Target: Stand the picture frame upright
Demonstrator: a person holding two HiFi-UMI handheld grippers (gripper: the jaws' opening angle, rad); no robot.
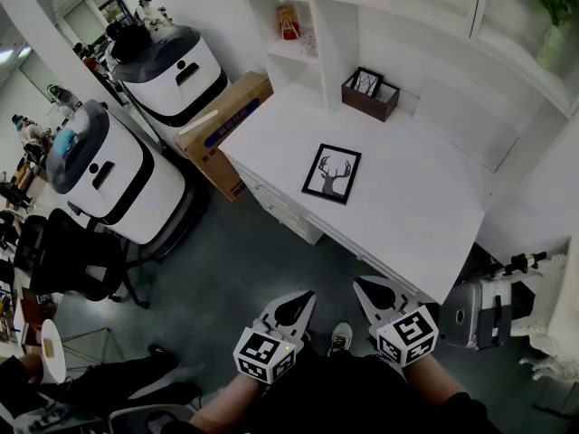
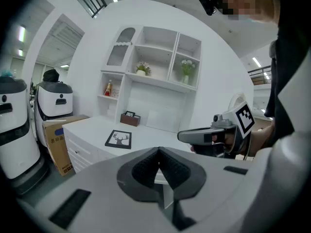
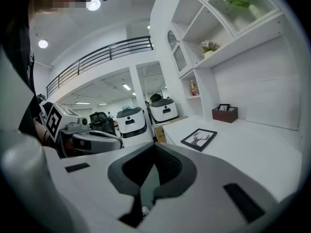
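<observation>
Frame (image 1: 331, 173) lies flat on table (image 1: 412, 206), long axis approx. pointing away from person. Left hand-held gripper (image 1: 291, 310) & right hand-held gripper (image 1: 375, 294): both pressed together, empty, well short of frame, approx. equidistant.

Bright ceiling lights, fisheye edges, sharp.

Flat on white desk (image 1: 425, 206): picture frame (image 1: 331, 173). Left hand-held gripper (image 1: 305, 298), right hand-held gripper (image 1: 362, 286): jaws together, well apart from frame.
</observation>
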